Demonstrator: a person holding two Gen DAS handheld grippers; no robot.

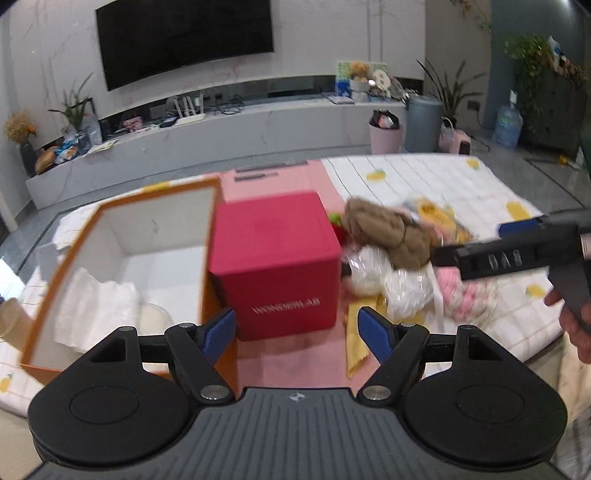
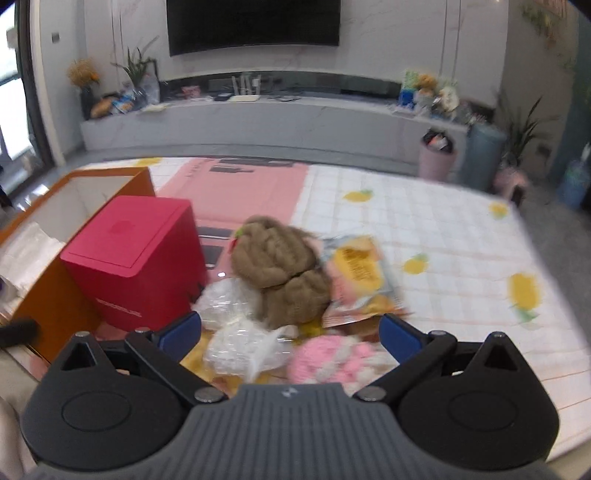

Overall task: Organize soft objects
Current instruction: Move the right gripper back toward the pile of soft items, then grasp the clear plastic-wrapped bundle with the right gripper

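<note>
Taking the red box (image 1: 275, 258) as the landmark: nearest the camera in the left wrist view, the left gripper (image 1: 296, 328) hangs just in front of the box's lower edge, its jaws spread wide with nothing between them. In the right wrist view the right gripper (image 2: 290, 332) sits off to the box's right, jaws likewise spread and empty, poised over the pile of soft things. Closest in that pile, right of the box, lie a pink-and-white fluffy item (image 2: 328, 360) and clear plastic-wrapped bundles (image 2: 240, 347); just behind them, still right of the box, a brown plush toy (image 2: 282, 271) rests on top, touching a yellow-and-pink packet (image 2: 356, 273) on its far side. Touching the box's left side stands an open orange box (image 1: 122, 258) with white padding (image 1: 88, 306) inside. Everything rests on a bed (image 2: 443, 236) with a lemon-print cover. Far beyond the box, a grey TV bench (image 2: 258, 125) runs under a dark screen (image 2: 255, 24).
</note>
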